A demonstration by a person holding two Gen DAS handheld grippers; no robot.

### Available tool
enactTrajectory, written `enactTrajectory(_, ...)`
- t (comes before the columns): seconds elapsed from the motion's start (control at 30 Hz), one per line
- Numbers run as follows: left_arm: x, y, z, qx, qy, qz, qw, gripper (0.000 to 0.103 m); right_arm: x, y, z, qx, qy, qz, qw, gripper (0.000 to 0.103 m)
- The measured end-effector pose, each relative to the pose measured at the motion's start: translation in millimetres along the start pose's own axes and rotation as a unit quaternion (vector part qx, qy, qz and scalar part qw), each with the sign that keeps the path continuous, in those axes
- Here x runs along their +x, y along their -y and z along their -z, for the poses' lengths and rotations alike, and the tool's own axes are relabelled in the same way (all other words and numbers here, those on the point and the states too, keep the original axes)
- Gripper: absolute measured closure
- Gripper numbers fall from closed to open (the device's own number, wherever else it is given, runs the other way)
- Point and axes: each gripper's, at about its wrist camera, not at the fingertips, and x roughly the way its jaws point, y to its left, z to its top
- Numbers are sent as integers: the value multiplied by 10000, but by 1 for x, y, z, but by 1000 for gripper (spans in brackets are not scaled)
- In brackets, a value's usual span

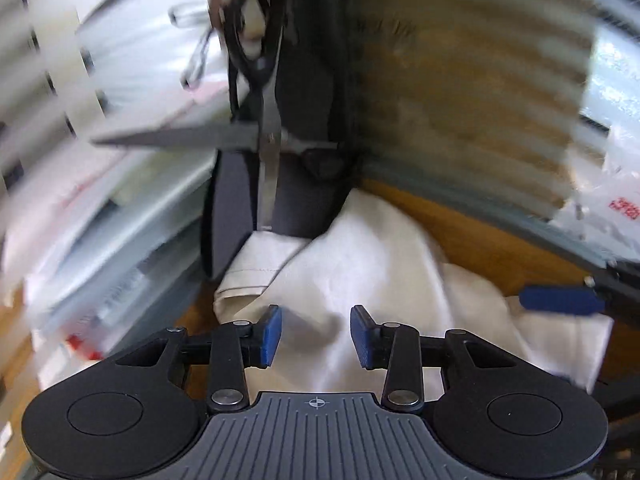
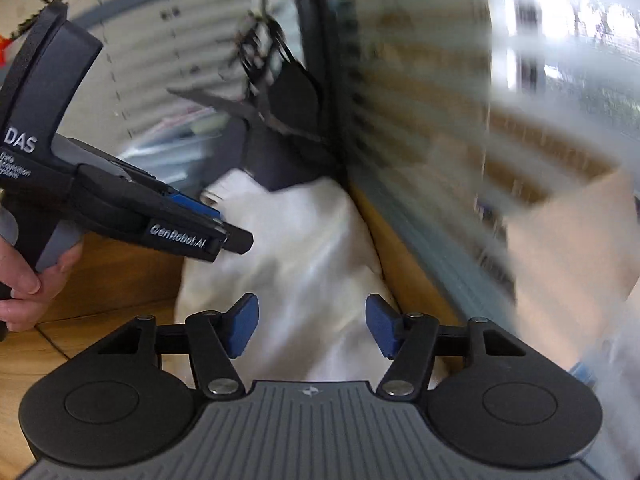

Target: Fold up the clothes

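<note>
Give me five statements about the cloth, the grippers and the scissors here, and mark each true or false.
1. The cloth is white. True.
2. The left gripper is clamped on a fold of the cloth. False: its fingers stand apart, nothing pinched between them.
3. Scissors hang behind the cloth. True.
4. The right gripper holds the scissors. False: its fingers are open over the cloth and the scissors are farther back.
5. The cloth lies on a wooden table. True.
</note>
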Motion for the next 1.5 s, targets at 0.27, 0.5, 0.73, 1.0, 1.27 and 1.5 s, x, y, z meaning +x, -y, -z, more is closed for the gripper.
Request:
enactTrajectory(0.27, 33, -8, 9, -310, -332, 34, 9990, 59, 12, 3, 38, 168, -345, 203, 9991, 33)
enactTrajectory(0.5, 16, -13, 11, -537, -376, 128, 9978, 53, 0, 3, 31, 117, -371, 275, 9989, 29)
enactTrajectory(0.73, -31, -5, 26, -708, -244, 101, 9971, 48, -31, -8, 22, 88, -281, 276, 9992, 23)
enactTrajectory(1.0, -98, 14, 42, -854, -167, -106, 9961, 39, -82, -31, 13, 29, -42, 314, 9995, 16)
enactTrajectory(1.27, -169, 25, 75, -988, -68, -273, 9947, 21, -131, -69, 21, 27, 84, 420, 9991, 7)
enactTrajectory(1.5, -219, 20, 113, -1353, 84, -292, 9903, 2, -172, -107, 37, 102, 139, 642, 9978, 1)
